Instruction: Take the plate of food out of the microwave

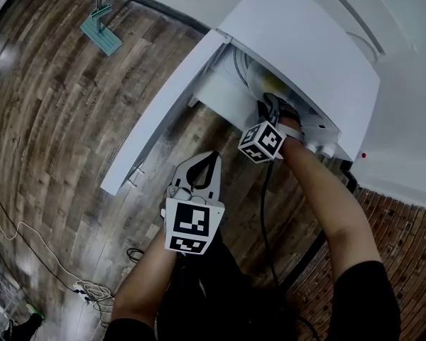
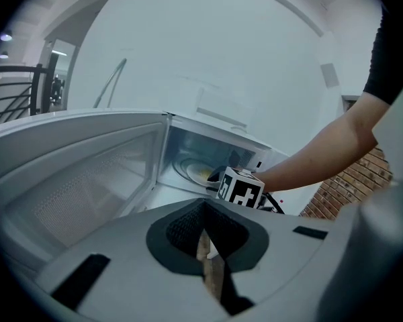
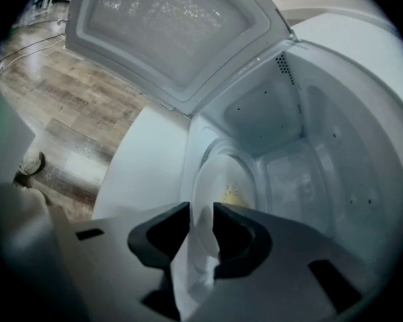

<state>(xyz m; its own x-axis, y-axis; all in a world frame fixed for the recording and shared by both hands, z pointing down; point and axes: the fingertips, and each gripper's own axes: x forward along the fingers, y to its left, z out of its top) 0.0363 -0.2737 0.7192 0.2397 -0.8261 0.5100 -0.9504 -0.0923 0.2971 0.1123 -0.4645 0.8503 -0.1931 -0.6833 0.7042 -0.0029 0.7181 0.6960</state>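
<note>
White round plate [image 3: 223, 180] inside microwave [image 3: 336, 139]

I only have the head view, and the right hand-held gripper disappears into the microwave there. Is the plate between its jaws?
Observer: Yes. In the right gripper view, the rim of the white plate stands between the jaws of the right hand-held gripper. They are apart, not clamped.
Operator: Any food on it?
Observer: A small yellowish heap of food lies near its middle.
Operator: Is the left one free?
Observer: The left gripper view shows the left hand-held gripper shut and empty, outside the open door.
</note>
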